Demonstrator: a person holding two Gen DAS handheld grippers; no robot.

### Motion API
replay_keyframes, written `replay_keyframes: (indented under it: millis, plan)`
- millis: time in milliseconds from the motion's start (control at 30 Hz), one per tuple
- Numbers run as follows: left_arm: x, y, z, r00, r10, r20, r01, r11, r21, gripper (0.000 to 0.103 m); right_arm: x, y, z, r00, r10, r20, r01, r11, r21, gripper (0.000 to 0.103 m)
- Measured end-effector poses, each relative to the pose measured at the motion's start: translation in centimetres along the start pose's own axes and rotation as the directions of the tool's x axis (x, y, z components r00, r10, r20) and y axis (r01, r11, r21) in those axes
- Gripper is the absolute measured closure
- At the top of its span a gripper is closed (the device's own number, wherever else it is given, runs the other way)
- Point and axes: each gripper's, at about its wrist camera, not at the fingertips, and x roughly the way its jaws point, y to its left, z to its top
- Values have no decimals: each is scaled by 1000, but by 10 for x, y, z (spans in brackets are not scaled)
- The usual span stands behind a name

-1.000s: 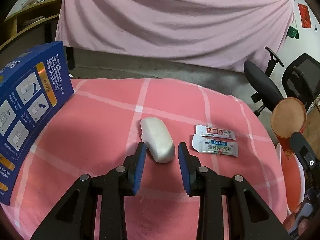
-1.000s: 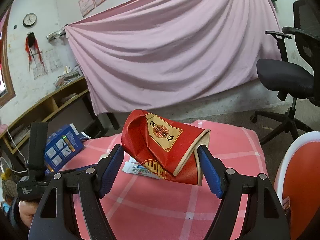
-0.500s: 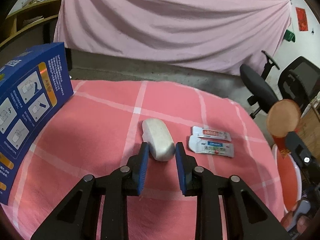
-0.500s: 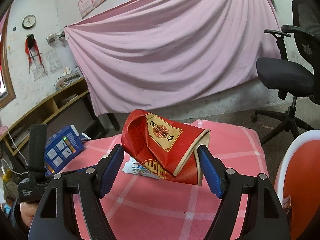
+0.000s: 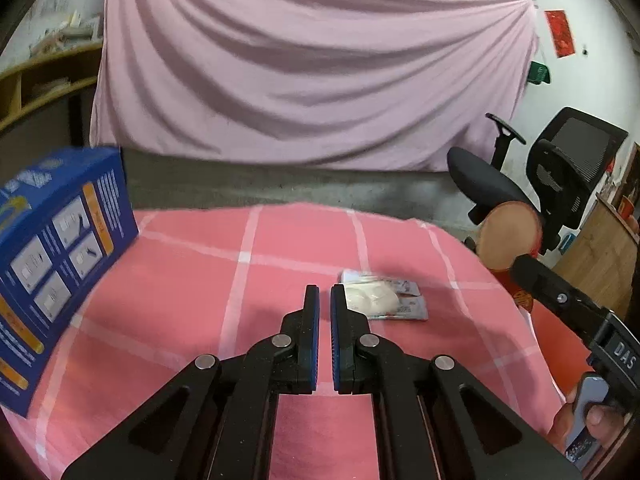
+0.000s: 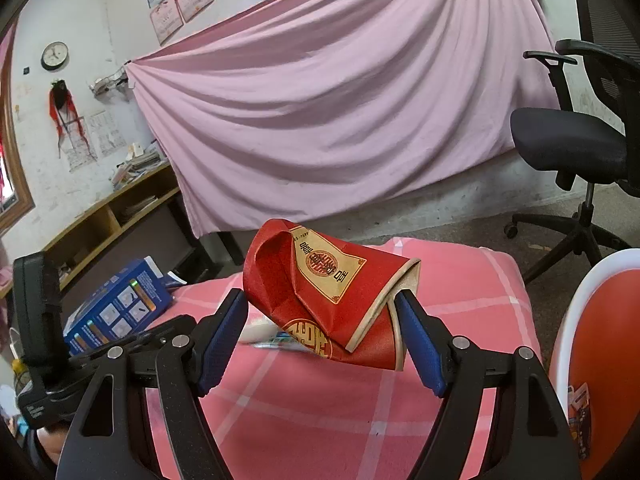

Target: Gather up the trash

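White wad [image 5: 370,298] shifted onto sachets [image 5: 404,308], pink-checked tablecloth [image 5: 192,280]

Each hand-held gripper [image 5: 324,294]: black frame, blue pads, silver screws; "DAS" on right body

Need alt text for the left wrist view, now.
Left tongs shut and empty above a pink checked cloth; a white lump lies on two sachets just beyond. Blue box at left, right tongs' red cup at right.
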Motion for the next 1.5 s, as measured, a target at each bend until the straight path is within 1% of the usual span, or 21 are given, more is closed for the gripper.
replay_keyframes:
  millis: [67, 100, 167, 200, 267, 367, 433, 467, 600, 633, 667, 800, 867, 967, 1033, 1233, 1400, 1467, 1500]
  plan:
    - [5, 7, 0, 999, -19, -42, 18, 999, -26, 98, 1, -1, 1, 1000, -8, -17, 8, 1000, 5, 28]
    - [9, 8, 1, 997, -24, -66, 22, 999, -37, 96, 4, -2, 1, 999, -16, -40, 17, 1000, 6, 28]
    - [16, 7, 2, 994, -33, -104, 29, 999, -45, 79, 11, -6, 2, 994, -36, -100, 37, 999, 11, 28]
    - [17, 8, 4, 993, -37, -113, 32, 998, -45, 76, 15, -7, 2, 991, -45, -124, 47, 999, 8, 28]
    - [20, 7, 7, 989, -64, -131, 58, 997, -47, 75, 23, -12, 3, 981, -75, -179, 75, 997, -8, 28]
    - [28, 2, 13, 982, -76, -174, 73, 997, -26, 73, 32, -21, 4, 968, -120, -221, 118, 993, -24, 28]
    - [31, -4, 16, 975, -94, -200, 97, 995, 2, 73, 34, -29, 5, 964, -121, -239, 123, 992, -7, 28]
    - [33, -9, 17, 972, -100, -211, 106, 994, 20, 70, 35, -31, 5, 962, -120, -245, 123, 992, -3, 28]
    - [36, -22, 19, 971, -123, -207, 137, 989, 53, 62, 37, -32, 2, 957, -90, -276, 96, 995, 9, 28]
    - [37, -25, 19, 972, -123, -203, 136, 989, 56, 58, 38, -32, 0, 955, -85, -284, 91, 996, 10, 28]
    - [38, -27, 20, 974, -112, -198, 126, 990, 59, 56, 38, -34, 1, 955, -81, -286, 89, 996, 17, 28]
    - [52, -35, 22, 974, -67, -214, 82, 995, 63, 56, 37, -47, 3, 957, -61, -284, 82, 995, 62, 29]
    - [58, -36, 21, 972, -44, -230, 61, 996, 68, 56, 38, -51, 2, 956, -40, -292, 68, 994, 85, 34]
    - [61, -36, 20, 971, -25, -237, 46, 995, 83, 56, 41, -55, 1, 952, -21, -306, 57, 992, 109, 36]
    - [65, -38, 21, 972, -20, -236, 41, 996, 83, 56, 41, -56, 1, 952, -16, -307, 55, 992, 118, 36]
    - [66, -31, 23, 973, -35, -228, 48, 997, 52, 56, 42, -56, 2, 951, -18, -309, 58, 991, 118, 35]
    - [65, -32, 25, 973, -31, -227, 46, 997, 61, 56, 49, -56, 8, 951, -27, -309, 61, 993, 99, 35]
    - [65, -31, 25, 973, -33, -227, 48, 997, 60, 56, 54, -55, 10, 946, -29, -324, 58, 995, 81, 30]
    - [64, -32, 25, 974, -32, -226, 46, 997, 57, 56, 58, -55, 10, 942, -30, -333, 58, 996, 72, 30]
